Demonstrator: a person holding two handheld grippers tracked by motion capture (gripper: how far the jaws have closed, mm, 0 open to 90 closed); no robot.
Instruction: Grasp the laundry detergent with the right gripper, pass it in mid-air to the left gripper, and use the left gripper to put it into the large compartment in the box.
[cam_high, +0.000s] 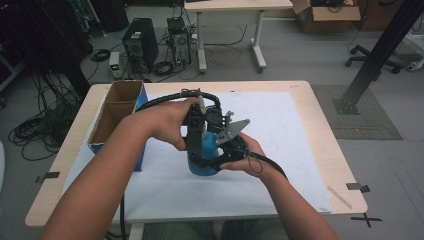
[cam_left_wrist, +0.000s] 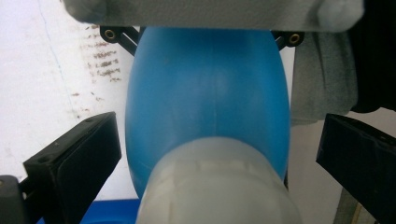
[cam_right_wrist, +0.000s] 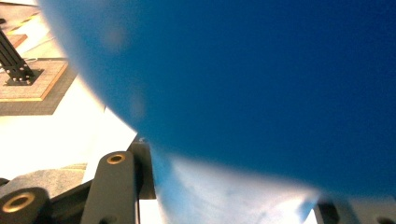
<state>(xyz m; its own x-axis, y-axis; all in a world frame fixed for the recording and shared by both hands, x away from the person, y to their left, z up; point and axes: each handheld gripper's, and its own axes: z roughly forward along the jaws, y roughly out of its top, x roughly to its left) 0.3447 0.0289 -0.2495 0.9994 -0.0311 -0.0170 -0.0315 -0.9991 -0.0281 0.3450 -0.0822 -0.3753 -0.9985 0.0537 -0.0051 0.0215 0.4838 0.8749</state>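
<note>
The blue bottle (cam_high: 203, 159) stands upright near the middle of the white mat (cam_high: 280, 150), its long axis vertical and its whitish cap (cam_left_wrist: 217, 186) on top. The right gripper (cam_high: 220, 156) comes at the body from about 3 o'clock and, from what the right gripper view shows, clamps it low, the blue wall pressed right up against the camera. The left gripper (cam_high: 196, 142) hangs over the bottle from 12 o'clock, pointing down; in the left gripper view its jaws stand wide apart, one at either side of the cap and neither touching it. So the cap lies straight ahead along the left gripper's own line, and the left gripper is the nearer to it; closing on the cap looks like the likely next move. No brand, label or readable writing shows on the bottle, nor on the cardboard box (cam_high: 116, 112) at 9 o'clock.
</note>
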